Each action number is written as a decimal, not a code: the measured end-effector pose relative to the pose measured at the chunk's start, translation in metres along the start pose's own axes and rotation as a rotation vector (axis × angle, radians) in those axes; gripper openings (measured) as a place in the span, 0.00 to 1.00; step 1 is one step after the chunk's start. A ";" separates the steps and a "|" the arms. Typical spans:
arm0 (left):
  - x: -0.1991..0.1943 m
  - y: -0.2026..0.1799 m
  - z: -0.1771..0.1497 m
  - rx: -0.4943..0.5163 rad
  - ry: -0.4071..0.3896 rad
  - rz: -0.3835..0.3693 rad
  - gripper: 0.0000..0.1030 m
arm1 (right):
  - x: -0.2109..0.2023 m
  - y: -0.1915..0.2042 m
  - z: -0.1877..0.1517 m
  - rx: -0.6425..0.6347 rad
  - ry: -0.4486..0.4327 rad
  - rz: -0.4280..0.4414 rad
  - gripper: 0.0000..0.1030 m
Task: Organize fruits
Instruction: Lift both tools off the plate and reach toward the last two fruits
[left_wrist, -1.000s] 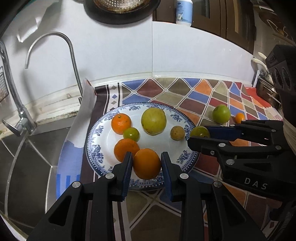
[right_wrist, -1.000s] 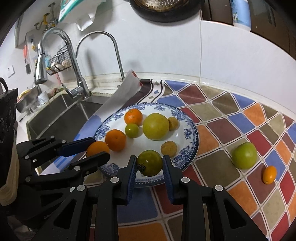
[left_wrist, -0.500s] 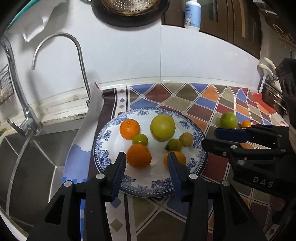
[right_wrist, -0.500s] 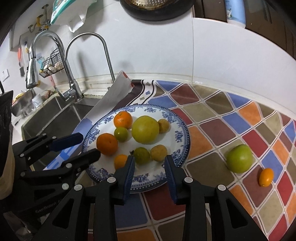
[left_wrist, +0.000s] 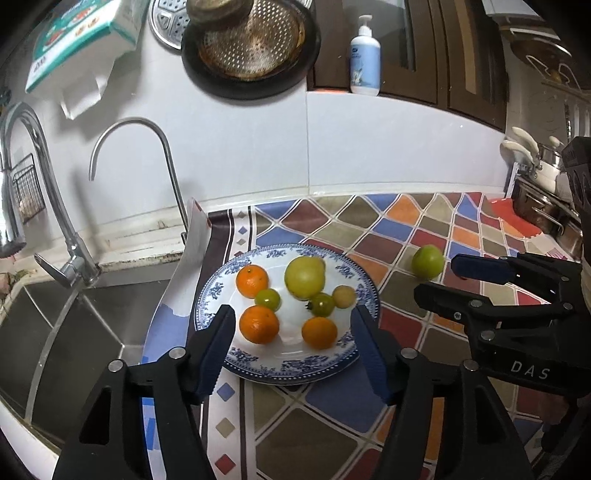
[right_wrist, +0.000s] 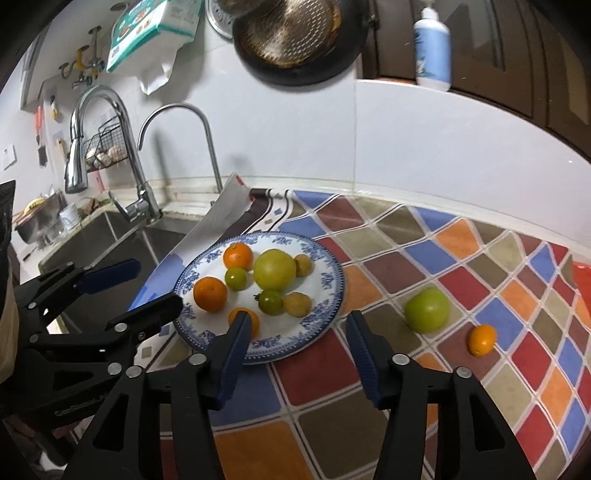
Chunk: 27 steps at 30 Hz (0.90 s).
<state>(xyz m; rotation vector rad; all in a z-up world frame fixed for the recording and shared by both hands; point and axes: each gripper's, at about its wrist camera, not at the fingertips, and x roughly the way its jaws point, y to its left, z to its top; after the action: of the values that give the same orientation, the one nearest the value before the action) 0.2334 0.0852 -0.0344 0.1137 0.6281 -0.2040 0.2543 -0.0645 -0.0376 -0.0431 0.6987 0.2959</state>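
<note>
Blue ribbed fingers (left_wrist: 364, 345) spread; glossy round fruits on patterned plate (left_wrist: 218, 291).

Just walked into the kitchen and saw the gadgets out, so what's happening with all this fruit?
A person holding a two-finger gripper in each hand is gathering fruit onto the blue-and-white plate. Both the left gripper and the right gripper are open and empty, hovering at the plate's near edge. The plate holds three oranges, a large yellow-green fruit, small green ones and two small yellowish ones. A green apple and a small kumquat lie on the patterned mat, not yet collected.
</note>
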 end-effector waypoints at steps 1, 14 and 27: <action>-0.002 -0.002 0.000 0.001 -0.005 0.001 0.66 | -0.004 -0.002 -0.001 0.005 -0.006 -0.005 0.54; -0.024 -0.038 0.006 0.004 -0.058 -0.025 0.86 | -0.051 -0.026 -0.011 0.028 -0.070 -0.094 0.65; -0.028 -0.081 0.015 0.056 -0.088 -0.024 0.90 | -0.080 -0.064 -0.021 0.060 -0.100 -0.151 0.65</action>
<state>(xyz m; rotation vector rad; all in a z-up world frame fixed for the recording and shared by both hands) 0.2017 0.0077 -0.0096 0.1504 0.5361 -0.2487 0.2010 -0.1493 -0.0067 -0.0233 0.6014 0.1313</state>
